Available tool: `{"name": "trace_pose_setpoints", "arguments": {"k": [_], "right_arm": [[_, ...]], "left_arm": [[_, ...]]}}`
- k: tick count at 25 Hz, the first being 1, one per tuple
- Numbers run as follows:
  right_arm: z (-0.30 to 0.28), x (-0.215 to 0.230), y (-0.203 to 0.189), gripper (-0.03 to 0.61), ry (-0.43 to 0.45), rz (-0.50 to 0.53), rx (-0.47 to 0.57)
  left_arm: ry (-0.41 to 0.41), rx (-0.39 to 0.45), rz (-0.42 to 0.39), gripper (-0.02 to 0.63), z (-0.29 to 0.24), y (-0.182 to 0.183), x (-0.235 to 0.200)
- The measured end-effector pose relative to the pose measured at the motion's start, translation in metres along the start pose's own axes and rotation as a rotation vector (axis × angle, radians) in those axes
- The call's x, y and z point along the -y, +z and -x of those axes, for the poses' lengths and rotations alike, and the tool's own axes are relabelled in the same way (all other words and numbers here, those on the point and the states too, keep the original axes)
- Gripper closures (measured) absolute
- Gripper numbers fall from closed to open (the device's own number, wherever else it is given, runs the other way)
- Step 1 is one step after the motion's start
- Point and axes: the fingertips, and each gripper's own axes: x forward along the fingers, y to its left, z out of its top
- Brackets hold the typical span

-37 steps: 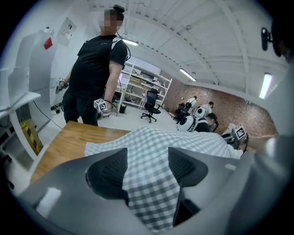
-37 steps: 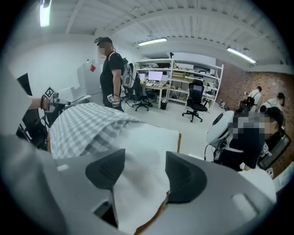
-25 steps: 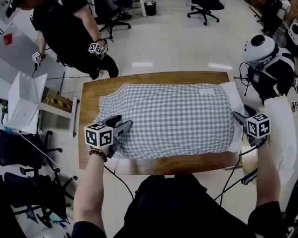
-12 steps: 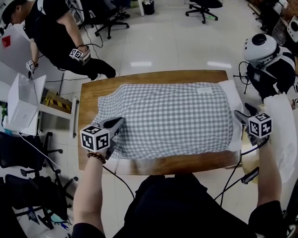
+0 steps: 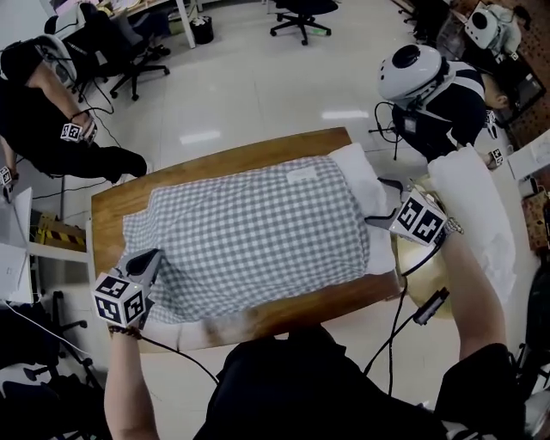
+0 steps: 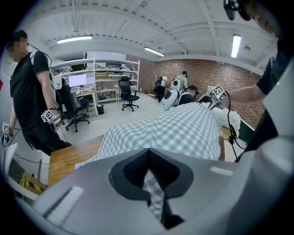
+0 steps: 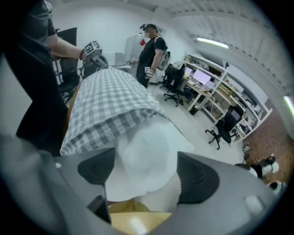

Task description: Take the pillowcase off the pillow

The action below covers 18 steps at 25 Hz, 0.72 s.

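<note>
A grey-and-white checked pillowcase (image 5: 249,232) covers a pillow that lies across the wooden table (image 5: 116,202). The pillow's bare white end (image 5: 365,185) sticks out on the right. My left gripper (image 5: 148,259) is at the near left corner, shut on a fold of the checked cloth (image 6: 154,193) that shows between its pads. My right gripper (image 5: 380,220) is at the right end. The white pillow (image 7: 144,156) fills the gap between its pads, which touch it on both sides while the jaws are opening. The pillowcase's open hem (image 7: 105,124) lies just beyond them.
A person in black (image 5: 43,120) stands at the far left with marker cubes on the hands. Another person in a white helmet (image 5: 417,73) is at the back right. Office chairs (image 5: 296,10) stand behind. A white sheet (image 5: 477,215) hangs at the right, with cables below the table's front edge.
My left gripper shut on the pillowcase's near left corner. More white pillow shows past the hem on the right. My right gripper moved in onto that white end.
</note>
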Motion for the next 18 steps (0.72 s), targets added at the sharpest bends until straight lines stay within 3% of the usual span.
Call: {"name": "trace_pose_setpoints", "arguments": {"k": [3, 5, 10, 18], "right_arm": [[0.004, -0.002, -0.044, 0.091, 0.092, 0.145, -0.086], [0.007, -0.003, -0.073, 0.072, 0.125, 0.242, -0.135], [-0.005, -0.002, -0.102, 0.044, 0.123, 0.401, -0.192], [-0.046, -0.001, -0.105, -0.005, 0.147, 0.423, -0.205]], "left_arm": [[0.006, -0.064, -0.090, 0.611, -0.028, -0.001, 0.036], [0.004, -0.116, -0.155, 0.609, -0.044, -0.006, 0.061], [-0.049, -0.209, -0.301, 0.606, -0.075, -0.018, 0.088], [-0.071, -0.287, -0.407, 0.590, -0.081, -0.027, 0.083]]}}
